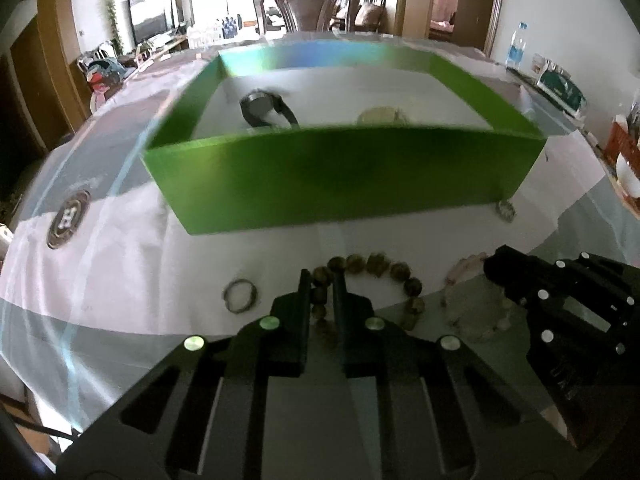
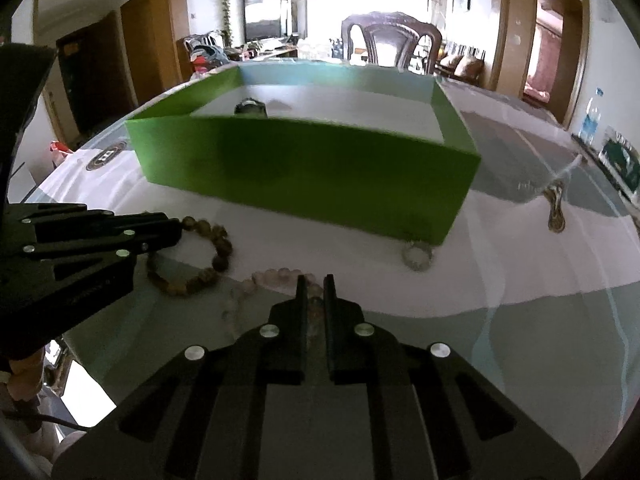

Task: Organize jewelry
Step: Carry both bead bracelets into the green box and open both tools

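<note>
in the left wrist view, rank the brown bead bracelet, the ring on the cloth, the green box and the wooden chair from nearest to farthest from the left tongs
1. brown bead bracelet, between the left tongs.
2. ring, on the cloth just left of them.
3. green box, straight ahead.
4. wooden chair, beyond the table's far edge.

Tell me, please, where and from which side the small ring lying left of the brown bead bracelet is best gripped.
The small ring lies flat on the cloth, apart from the brown bead bracelet. Probably best to come from straight above and pinch across one side of its band, one finger inside the hoop and one outside; lying flat, it offers little height for a sideways pinch.
</note>
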